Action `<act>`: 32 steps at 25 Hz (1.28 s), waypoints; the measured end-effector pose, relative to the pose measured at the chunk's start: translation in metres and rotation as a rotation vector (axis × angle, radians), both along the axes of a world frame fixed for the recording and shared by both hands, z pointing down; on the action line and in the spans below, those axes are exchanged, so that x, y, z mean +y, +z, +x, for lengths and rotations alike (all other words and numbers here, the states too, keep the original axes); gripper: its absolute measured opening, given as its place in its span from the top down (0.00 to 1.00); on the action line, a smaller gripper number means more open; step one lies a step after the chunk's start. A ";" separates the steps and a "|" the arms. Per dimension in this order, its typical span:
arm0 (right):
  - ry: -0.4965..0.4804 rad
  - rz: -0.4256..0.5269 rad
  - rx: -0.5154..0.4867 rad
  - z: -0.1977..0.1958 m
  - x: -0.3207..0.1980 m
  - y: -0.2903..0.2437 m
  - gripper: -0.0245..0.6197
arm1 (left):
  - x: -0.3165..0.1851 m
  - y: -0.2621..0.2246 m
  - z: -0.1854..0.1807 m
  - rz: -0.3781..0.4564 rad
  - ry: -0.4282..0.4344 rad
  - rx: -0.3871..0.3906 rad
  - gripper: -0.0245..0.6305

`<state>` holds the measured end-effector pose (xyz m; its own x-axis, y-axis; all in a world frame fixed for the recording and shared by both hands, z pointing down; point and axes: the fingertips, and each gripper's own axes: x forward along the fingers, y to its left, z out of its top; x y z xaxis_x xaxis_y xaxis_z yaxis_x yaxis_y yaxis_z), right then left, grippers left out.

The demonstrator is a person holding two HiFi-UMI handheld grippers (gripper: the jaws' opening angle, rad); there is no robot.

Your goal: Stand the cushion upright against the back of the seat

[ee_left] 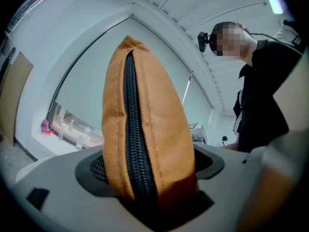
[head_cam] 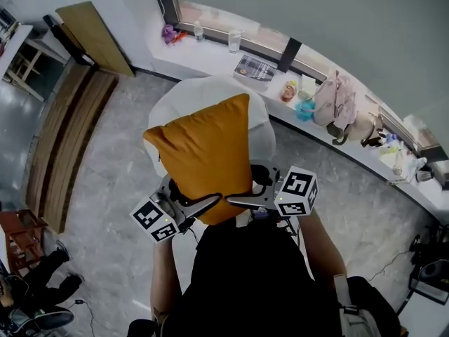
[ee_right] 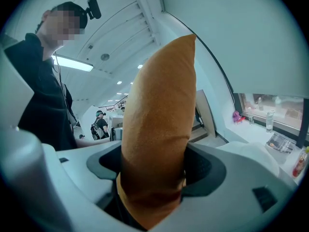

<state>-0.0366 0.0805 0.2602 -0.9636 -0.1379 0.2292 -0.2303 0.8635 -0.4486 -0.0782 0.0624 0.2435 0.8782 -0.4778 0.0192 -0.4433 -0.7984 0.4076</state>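
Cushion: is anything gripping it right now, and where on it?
Both tongs hold the orange cushion. The left tongs clamp its zippered edge and the right tongs clamp a plain edge, both at its near end.

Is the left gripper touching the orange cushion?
Touching. In the left gripper view, the cushion is pinched at its zippered edge between both pads of the left gripper.

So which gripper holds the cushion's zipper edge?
The left gripper: its jaws clamp the cushion on the black zipper; the right gripper grips a plain edge.
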 end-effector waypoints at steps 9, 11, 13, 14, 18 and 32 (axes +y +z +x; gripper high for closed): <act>0.011 -0.059 0.014 -0.048 -0.035 0.015 0.39 | -0.035 0.017 -0.049 -0.053 0.014 0.059 0.29; 0.020 -0.067 0.007 -0.058 -0.037 0.017 0.38 | -0.037 0.022 -0.059 -0.059 0.022 0.084 0.29; 0.031 -0.071 0.003 -0.066 -0.041 0.019 0.37 | -0.040 0.025 -0.068 -0.063 0.031 0.102 0.29; 0.036 -0.071 0.002 -0.069 -0.044 0.020 0.37 | -0.044 0.026 -0.072 -0.062 0.035 0.108 0.29; 0.026 -0.069 0.000 -0.079 -0.051 0.016 0.37 | -0.051 0.023 -0.082 -0.056 0.036 0.128 0.29; -0.026 -0.098 0.013 -0.065 -0.062 0.029 0.32 | -0.054 0.032 -0.074 -0.078 -0.066 0.139 0.29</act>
